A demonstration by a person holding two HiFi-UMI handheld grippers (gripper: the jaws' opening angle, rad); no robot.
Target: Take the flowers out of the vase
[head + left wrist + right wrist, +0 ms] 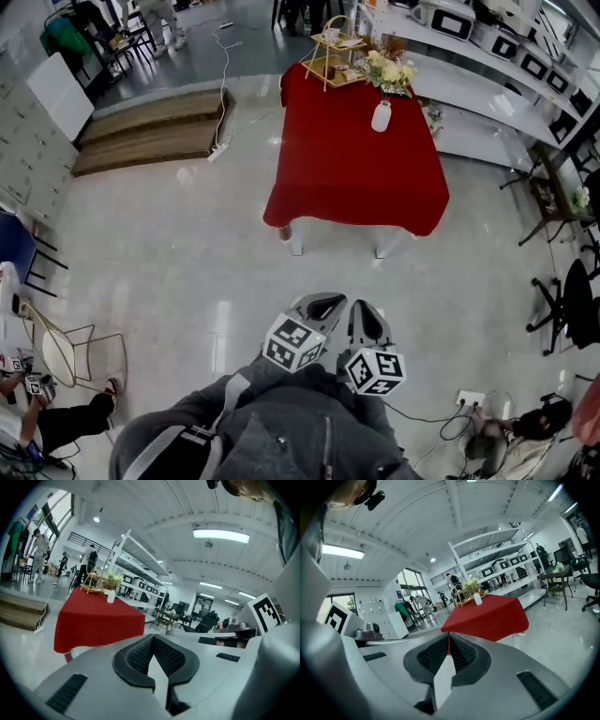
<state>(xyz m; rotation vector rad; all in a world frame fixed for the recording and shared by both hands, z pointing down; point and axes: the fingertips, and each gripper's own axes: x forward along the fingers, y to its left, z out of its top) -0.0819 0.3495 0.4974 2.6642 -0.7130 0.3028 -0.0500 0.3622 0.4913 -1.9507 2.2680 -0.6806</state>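
Observation:
A white vase (pixel 381 116) stands on the far side of a table with a red cloth (pixel 356 178), and pale yellow flowers (pixel 392 71) rise from it. The vase (pixel 111 596) and flowers (pixel 112 579) show small in the left gripper view; the right gripper view also has the vase (pixel 477 599) and flowers (pixel 471 585). Both grippers hang close to my body, far short of the table. My left gripper (pixel 330 302) is shut with nothing in it, its jaw tips (pixel 153 636) meeting. My right gripper (pixel 364 309) is shut and empty too (pixel 449 635).
A gold wire stand (pixel 335 52) sits on the table beside the vase. White shelving (pixel 487 84) runs along the right. Wooden steps (pixel 155 129) and a cable lie at the left, office chairs (pixel 567 305) at the right. Bare grey floor (pixel 187 281) lies between me and the table.

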